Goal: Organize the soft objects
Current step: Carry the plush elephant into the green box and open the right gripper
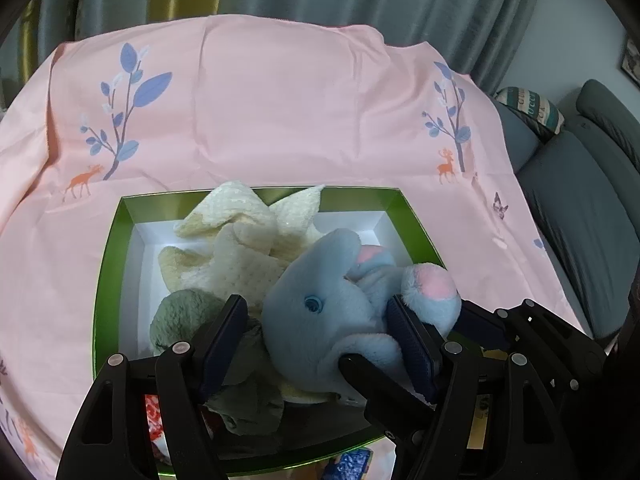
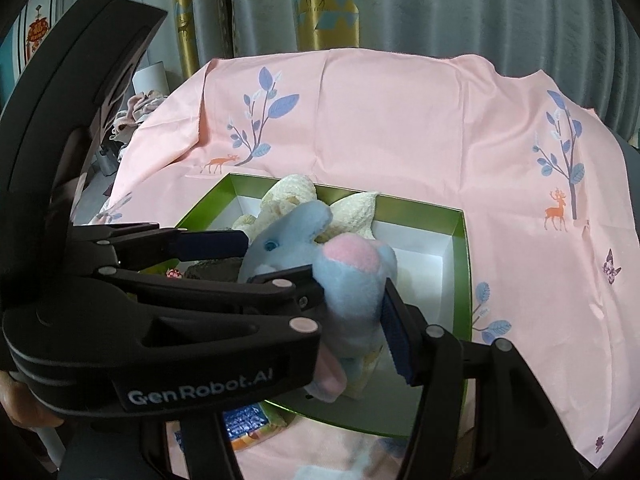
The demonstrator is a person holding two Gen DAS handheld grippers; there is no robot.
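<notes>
Left wrist view: my left gripper (image 1: 320, 332) hangs low over the green box (image 1: 108, 280), fingers spread wide. The blue plush elephant (image 1: 316, 308) sits between them. The right-hand pad (image 1: 412, 344) presses the toy's flank below its pink-tipped foot; the left-hand pad stands apart from the head, over a grey-green soft piece (image 1: 184, 312). So I bracket the elephant here, not clamp it. Behind it a cream knitted cloth (image 1: 240, 240) lies heaped against the box's far wall. White floor of the box shows at the far right corner.

Right wrist view: my right gripper (image 2: 352, 312) has the elephant's (image 2: 348, 280) body filling the gap between its fingers. The blue pad (image 2: 396, 340) touches the plush on one side; the other finger is hidden behind the left gripper's black frame (image 2: 160, 312), which crosses in front. Cannot tell whether I am squeezing or only touching. The elephant's head points toward the cream cloth (image 2: 360, 208), all of it inside the box (image 2: 464, 272).

Box rests on a pink sheet (image 1: 280, 100) printed with blue trees and orange deer. Grey curtains (image 2: 480, 8) behind.
</notes>
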